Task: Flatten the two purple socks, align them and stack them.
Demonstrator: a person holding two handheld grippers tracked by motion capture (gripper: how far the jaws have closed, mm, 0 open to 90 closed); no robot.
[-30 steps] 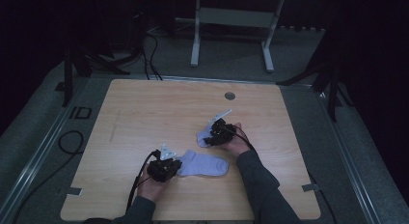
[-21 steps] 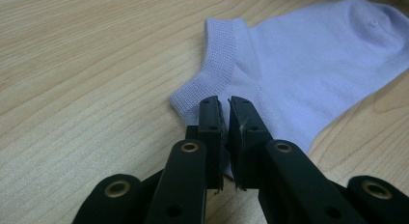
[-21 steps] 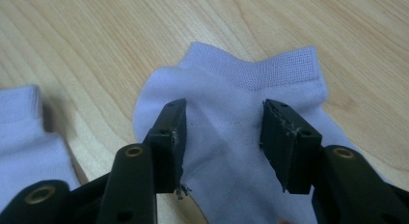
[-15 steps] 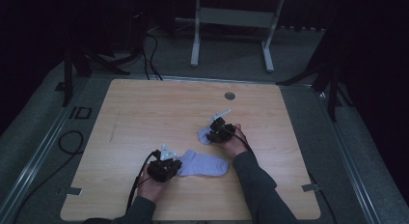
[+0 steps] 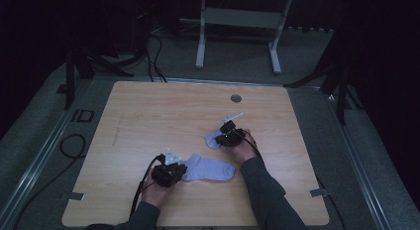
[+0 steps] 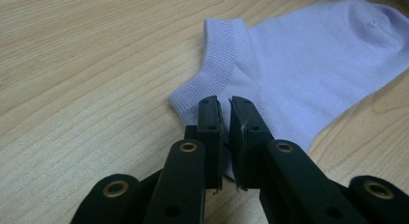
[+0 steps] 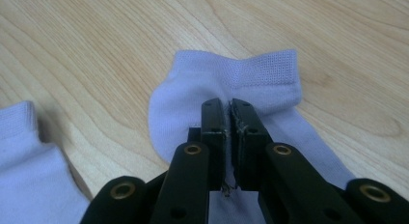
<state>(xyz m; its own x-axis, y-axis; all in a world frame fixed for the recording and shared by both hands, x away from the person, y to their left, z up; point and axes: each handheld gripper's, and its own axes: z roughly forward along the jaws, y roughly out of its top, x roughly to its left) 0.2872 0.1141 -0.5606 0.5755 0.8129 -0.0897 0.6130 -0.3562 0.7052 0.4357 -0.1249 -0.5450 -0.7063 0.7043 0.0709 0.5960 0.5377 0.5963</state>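
Two hand-held grippers, one sock each
Left hand-held gripper (image 6: 225, 105) pinches the near sock (image 6: 308, 74); right hand-held gripper (image 7: 228, 108), jaws just closing, clamps the far sock (image 7: 202, 89) on the counter (image 5: 148, 116).

You had two pale lilac ankle socks on the table. Near sock (image 5: 210, 168) lay flat, toe pointing right, ribbed cuff (image 6: 219, 50) at its left end, heel fabric pinched. Far sock (image 5: 214, 139) sat just beyond it, apart, bunched; ribbed cuff (image 7: 270, 67) faced away, cloth pinched near the heel. Its toe end was hidden, probably under the hand.
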